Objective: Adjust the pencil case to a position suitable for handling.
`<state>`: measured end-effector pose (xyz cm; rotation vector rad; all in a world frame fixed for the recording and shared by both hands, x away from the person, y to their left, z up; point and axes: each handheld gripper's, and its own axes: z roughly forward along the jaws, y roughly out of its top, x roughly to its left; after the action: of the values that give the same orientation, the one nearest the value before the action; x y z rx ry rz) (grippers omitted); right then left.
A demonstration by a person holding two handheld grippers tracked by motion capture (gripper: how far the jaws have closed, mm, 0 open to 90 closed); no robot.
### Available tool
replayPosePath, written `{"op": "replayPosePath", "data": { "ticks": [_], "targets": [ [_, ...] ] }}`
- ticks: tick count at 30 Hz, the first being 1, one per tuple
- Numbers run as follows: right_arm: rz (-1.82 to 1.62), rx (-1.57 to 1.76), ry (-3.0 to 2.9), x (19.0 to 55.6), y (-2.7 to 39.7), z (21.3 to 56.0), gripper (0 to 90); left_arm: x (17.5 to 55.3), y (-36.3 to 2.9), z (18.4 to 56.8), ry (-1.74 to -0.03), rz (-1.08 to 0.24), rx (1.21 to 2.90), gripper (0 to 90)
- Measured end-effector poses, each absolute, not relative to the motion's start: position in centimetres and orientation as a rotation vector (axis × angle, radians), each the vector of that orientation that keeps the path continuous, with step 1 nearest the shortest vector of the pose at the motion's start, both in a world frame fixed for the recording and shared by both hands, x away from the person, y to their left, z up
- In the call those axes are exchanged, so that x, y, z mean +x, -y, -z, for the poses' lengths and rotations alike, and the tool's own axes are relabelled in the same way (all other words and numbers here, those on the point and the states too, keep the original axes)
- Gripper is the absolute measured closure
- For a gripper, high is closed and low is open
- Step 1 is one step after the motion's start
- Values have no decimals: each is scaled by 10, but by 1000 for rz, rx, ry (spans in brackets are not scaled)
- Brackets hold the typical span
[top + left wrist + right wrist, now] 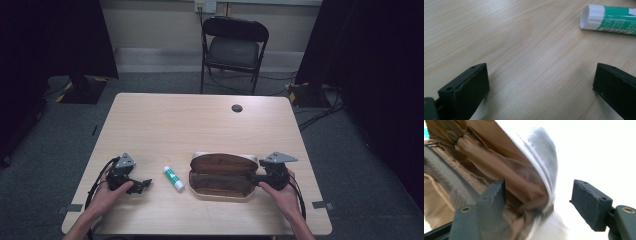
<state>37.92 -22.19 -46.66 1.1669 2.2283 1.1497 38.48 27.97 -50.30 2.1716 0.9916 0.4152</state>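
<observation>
Case: open brown pencil case [222, 176] is laid on the table [200, 120], front right of centre, lid flap folded back, brown lining exposed.
Right gripper: right gripper [256, 179] is held at the case's right end. In the right gripper view the jaws are seen parted, with the case's end edge [534, 195] between them; pads are not pressed on it. Nothing is gripped.
Left gripper: left gripper [143, 184] is rested low over the table at front left, jaws spread wide, bare wood between them.
Glue stick: green-and-white glue stick [173, 178] is laid flat between left gripper and case, touching neither; its white cap end [592, 17] is seen just beyond the left jaws.
</observation>
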Motion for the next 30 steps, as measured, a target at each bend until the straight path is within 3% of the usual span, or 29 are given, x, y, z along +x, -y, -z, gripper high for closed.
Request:
{"op": "replayPosePath", "data": {
  "ticks": [6,9,18,30],
  "targets": [
    [-1181,1153,-2202,357,237,459,248,383,-278,500,-1002,-413,2169,55],
    [-1199,1161,-2190,346,245,456,249,383,-277,499,-996,-421,2157,169],
    [-1091,1280,-2127,347,274,475,246,383,-256,485,-904,-408,2144,190],
    [-928,1363,-2131,361,282,498,215,379,-224,474,-790,-374,2131,199]
  ]
}}
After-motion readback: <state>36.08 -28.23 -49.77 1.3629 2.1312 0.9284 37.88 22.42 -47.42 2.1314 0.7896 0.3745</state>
